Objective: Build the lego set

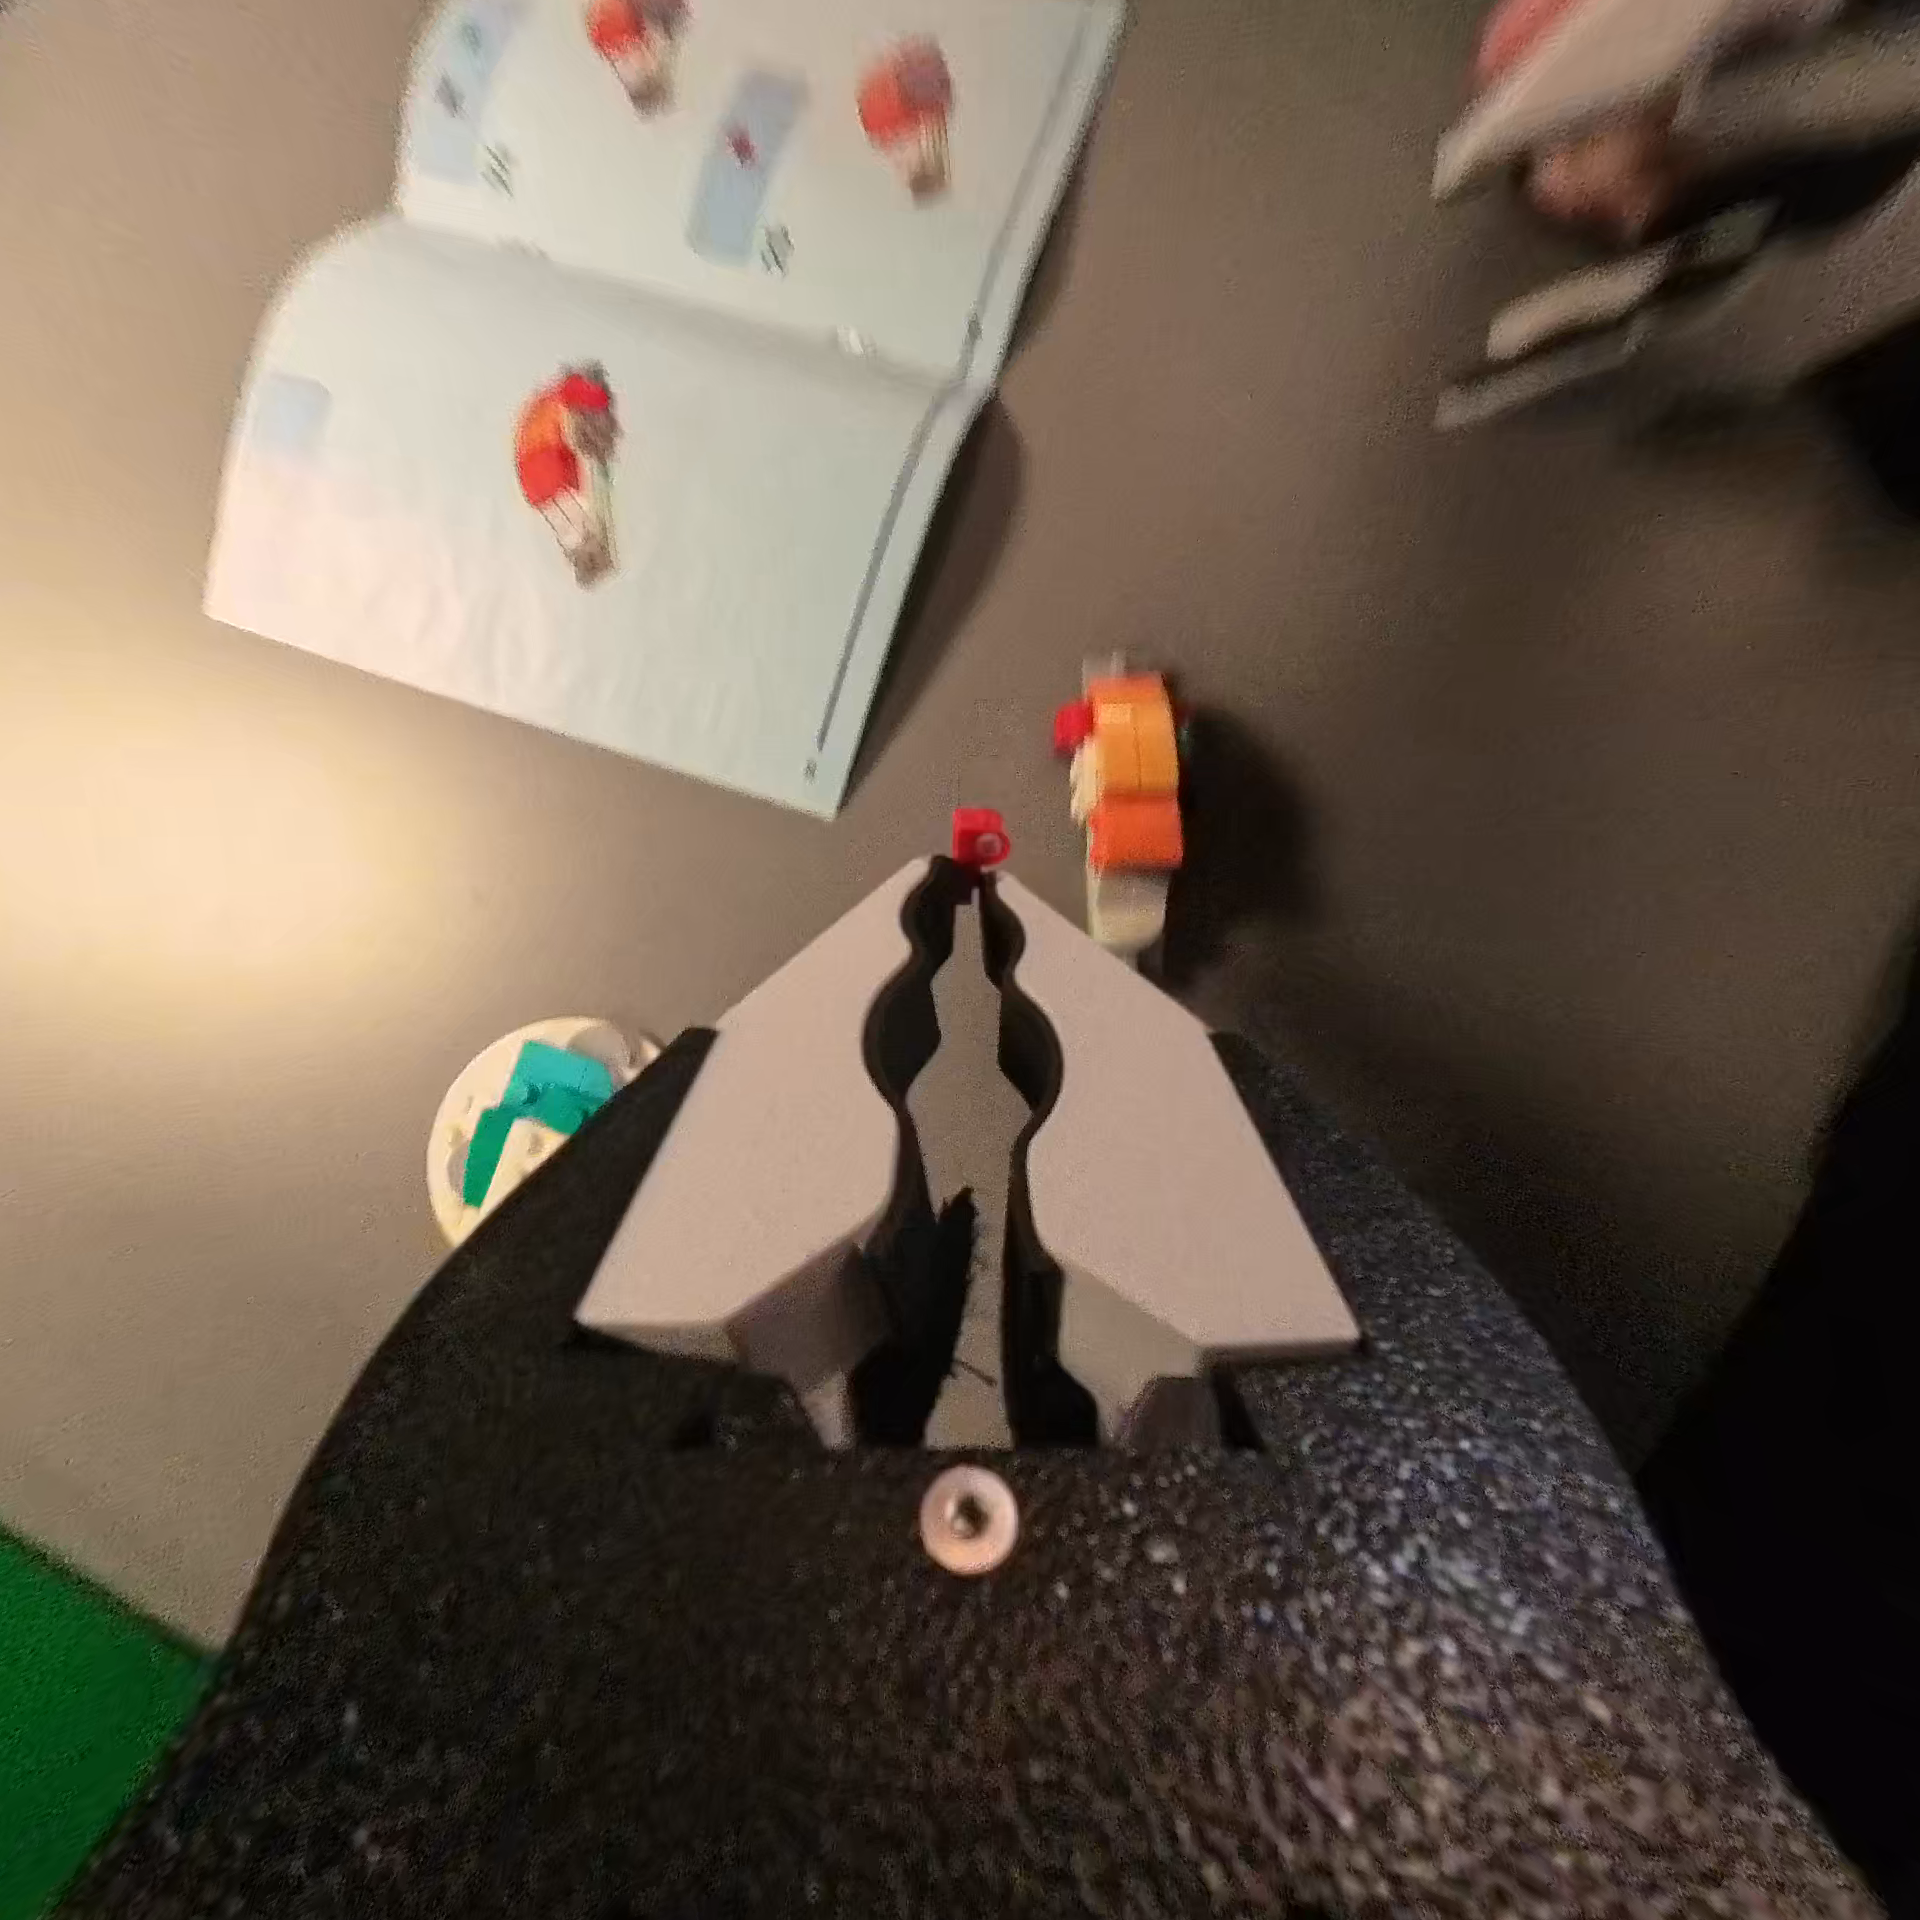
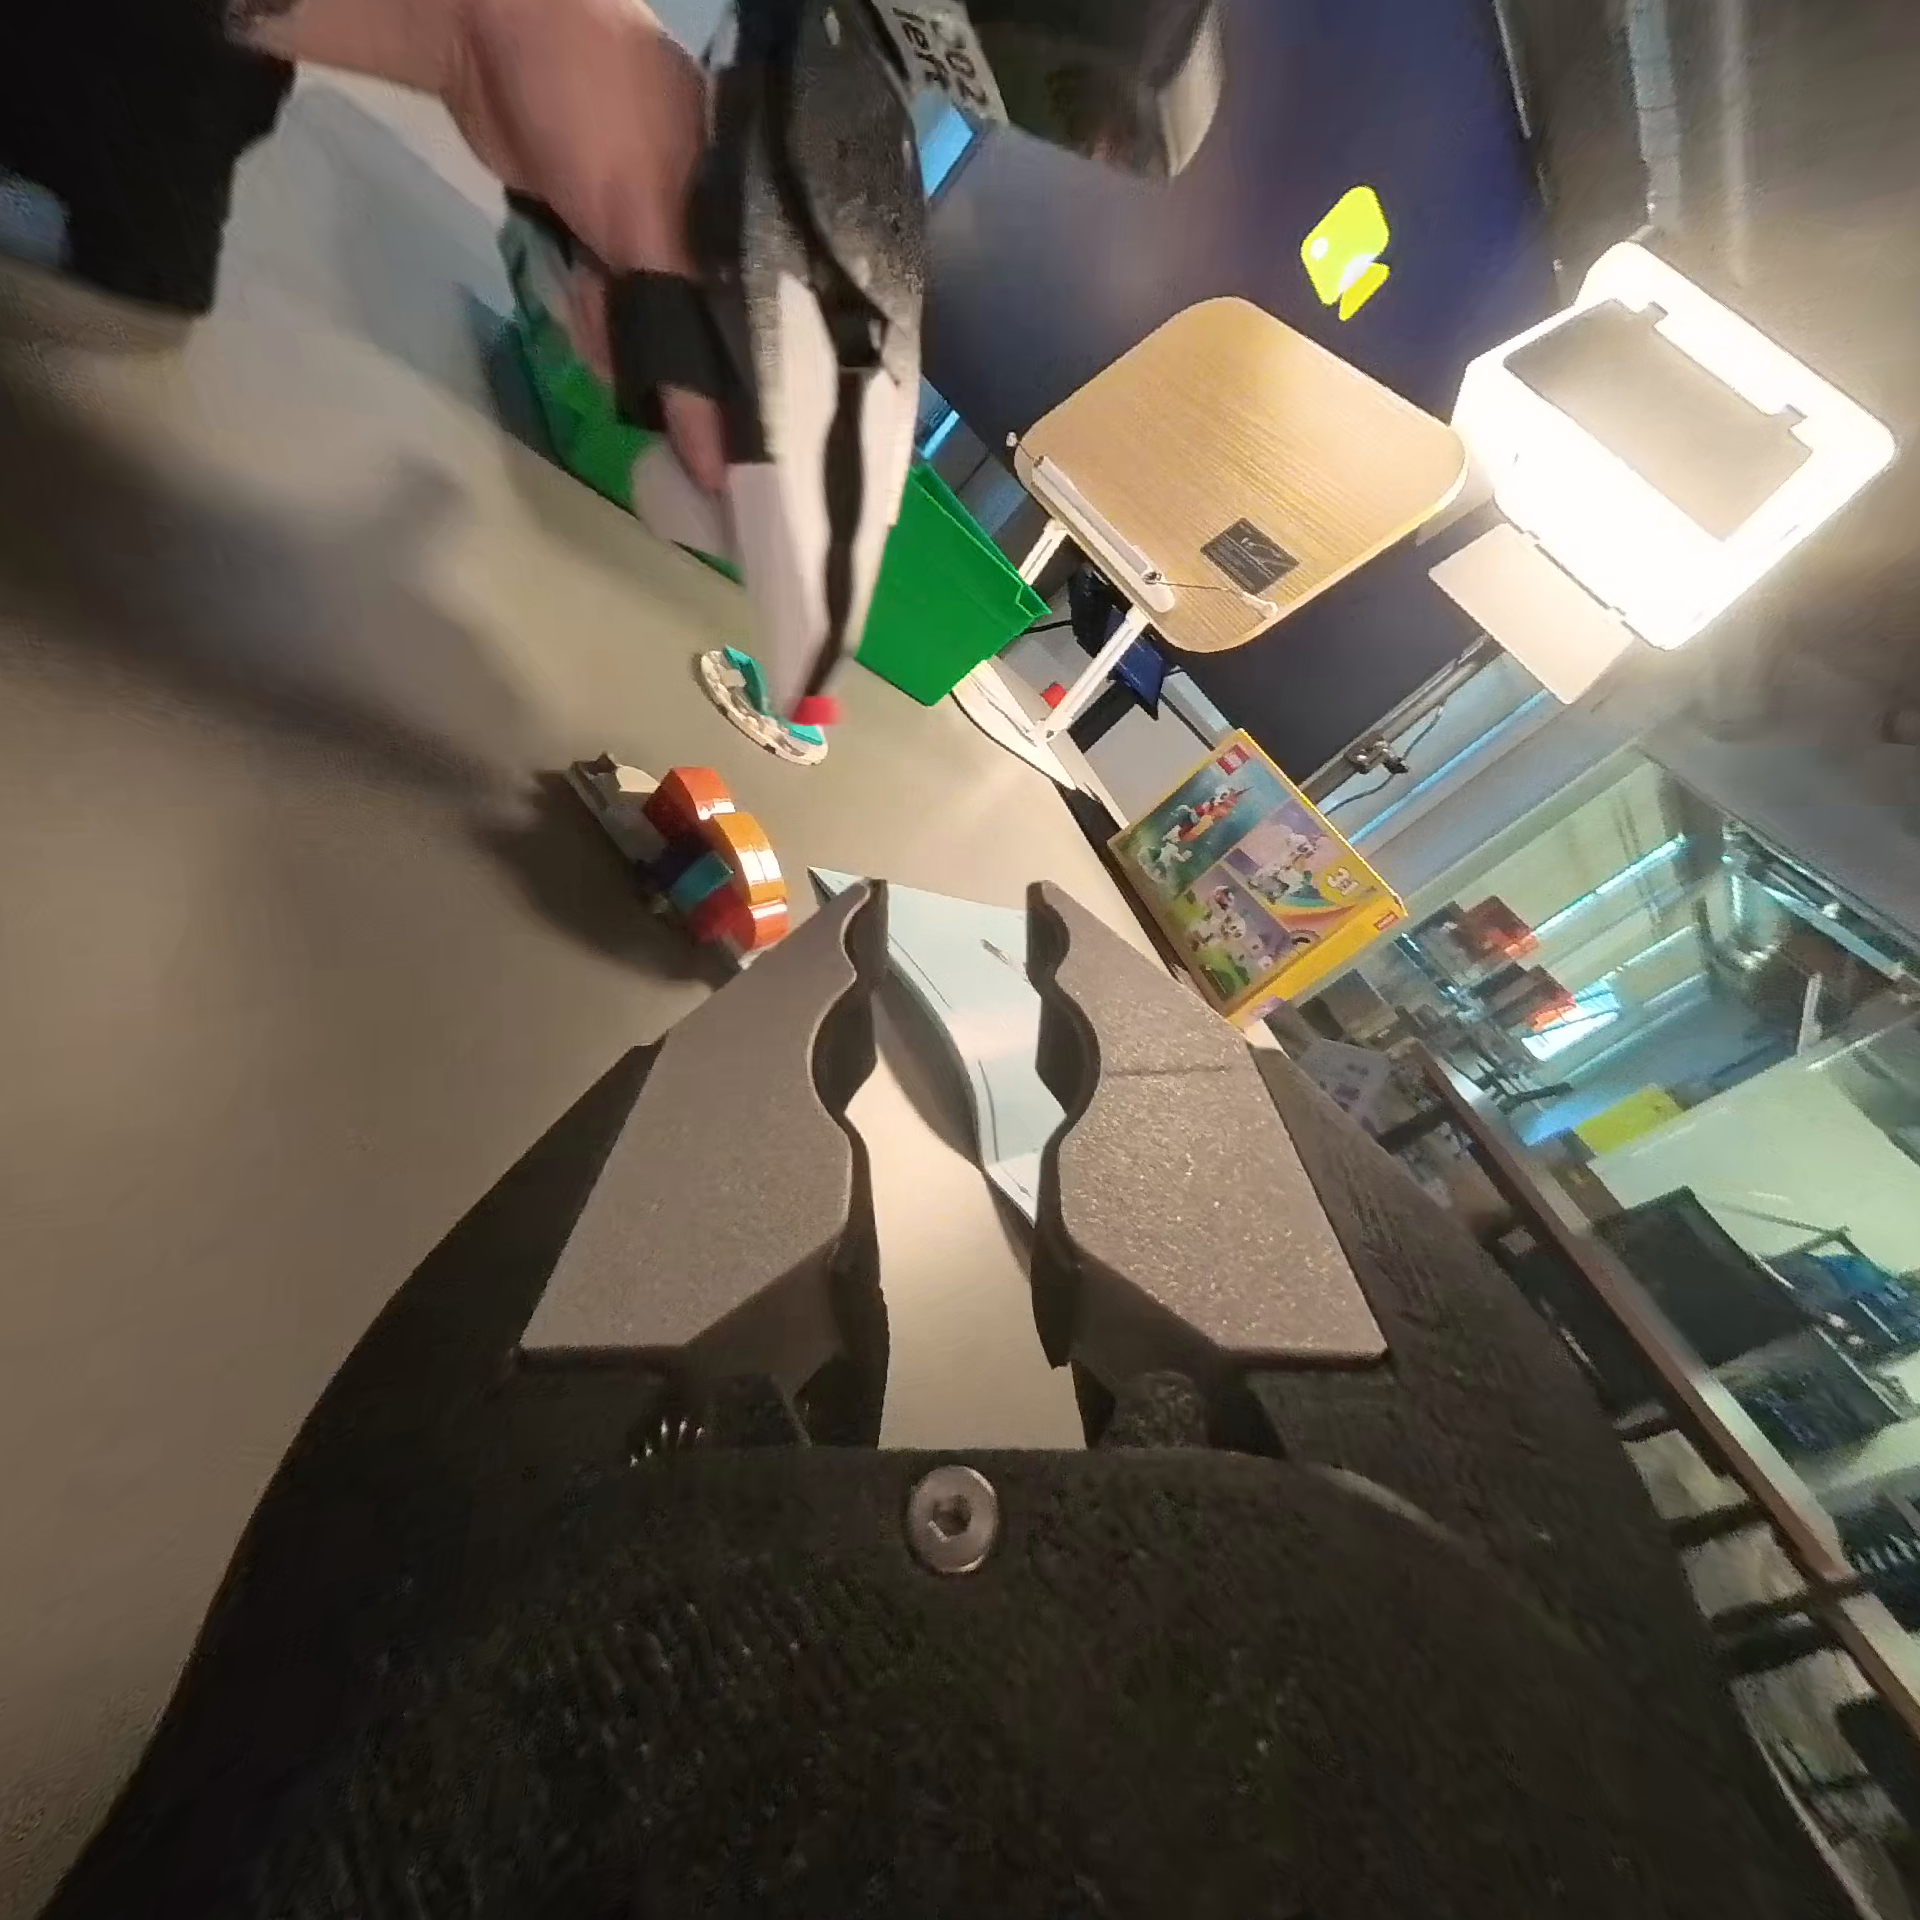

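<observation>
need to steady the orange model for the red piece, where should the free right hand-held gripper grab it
Probably across the orange block, the widest, flattest-sided part of the model, which lies on its side on the table. Come in from above with the open right hand-held gripper, one finger on each broad face. The thin white end looks too fragile.

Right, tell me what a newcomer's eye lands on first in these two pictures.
First, the small red brick pinched at the tips of the left gripper, held above the grey table. Next, the orange and red model lying on the table just right of that brick, and the open instruction booklet beyond it. In the right wrist view, the right gripper hangs open and empty.
</observation>
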`<state>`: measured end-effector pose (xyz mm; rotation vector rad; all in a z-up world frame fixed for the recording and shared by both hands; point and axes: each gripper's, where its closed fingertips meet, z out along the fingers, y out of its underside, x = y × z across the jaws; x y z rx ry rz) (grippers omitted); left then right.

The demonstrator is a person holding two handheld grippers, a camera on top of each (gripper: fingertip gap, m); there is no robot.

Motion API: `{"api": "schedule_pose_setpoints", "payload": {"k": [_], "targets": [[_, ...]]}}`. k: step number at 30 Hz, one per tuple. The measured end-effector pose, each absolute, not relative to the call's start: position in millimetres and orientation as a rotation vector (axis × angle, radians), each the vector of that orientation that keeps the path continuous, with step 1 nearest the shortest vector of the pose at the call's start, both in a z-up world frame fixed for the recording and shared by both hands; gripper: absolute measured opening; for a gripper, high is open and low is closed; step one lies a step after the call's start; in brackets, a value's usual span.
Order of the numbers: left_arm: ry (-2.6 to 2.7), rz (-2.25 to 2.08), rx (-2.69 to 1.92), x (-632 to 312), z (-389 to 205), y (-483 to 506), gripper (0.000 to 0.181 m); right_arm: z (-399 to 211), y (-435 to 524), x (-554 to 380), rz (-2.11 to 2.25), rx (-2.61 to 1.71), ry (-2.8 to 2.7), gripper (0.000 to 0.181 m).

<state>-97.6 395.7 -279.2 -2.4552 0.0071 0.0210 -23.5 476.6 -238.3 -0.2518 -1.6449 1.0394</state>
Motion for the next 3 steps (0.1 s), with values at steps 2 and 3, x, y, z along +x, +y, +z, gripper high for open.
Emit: {"api": "schedule_pose_setpoints", "payload": {"k": [2,3], "targets": [[0.112,0.065,-2.585,-100.9,-295.6,380.5,0.002,-239.5,476.8,-24.0,1.025,-0.248,-1.648,0.025],[0.14,0.087,-2.633,-103.8,-302.5,374.8,0.002,-240.2,476.5,-24.0,1.018,-0.244,-1.65,0.024]]}}
